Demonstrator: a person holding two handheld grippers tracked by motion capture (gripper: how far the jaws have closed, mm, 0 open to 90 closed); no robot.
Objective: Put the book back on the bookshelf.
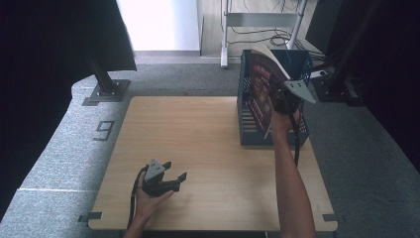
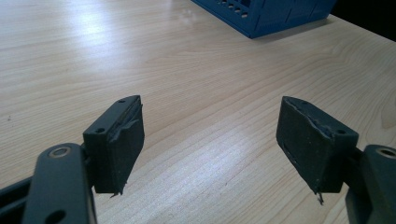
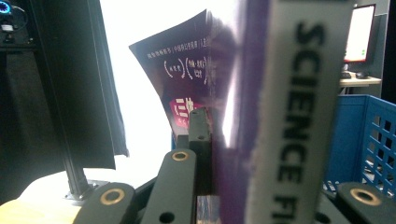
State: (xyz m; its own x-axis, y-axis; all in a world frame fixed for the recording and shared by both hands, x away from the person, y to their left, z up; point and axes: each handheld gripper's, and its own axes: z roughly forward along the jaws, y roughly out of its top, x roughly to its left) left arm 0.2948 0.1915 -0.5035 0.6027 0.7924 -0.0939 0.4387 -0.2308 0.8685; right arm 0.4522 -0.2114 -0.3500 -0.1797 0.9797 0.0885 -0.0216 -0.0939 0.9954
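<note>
Two grippers sit far apart in the high view. The right gripper [image 1: 286,99] is raised at the table's far right corner, clamping a book [image 1: 261,87] upright over the blue crate [image 1: 247,130], probably to lower it in or lift it out; I cannot tell which. The left gripper [image 1: 166,176] rests idle near the near edge, left of centre, jaws spread, out of the way. The wooden table [image 1: 208,134] stands on grey carpet [image 1: 54,148], with dark curtains at both sides.

From the left gripper view, its jaws stand wide with nothing between them, low over bare wood [image 2: 196,70]; the crate's corner [image 2: 261,16] lies far ahead.

From the right gripper view, the jaws press the book [image 3: 261,112] near its spine, cover bowing away, likely because it is pinched at one edge alone. A lit monitor [image 3: 359,32] glows behind.
</note>
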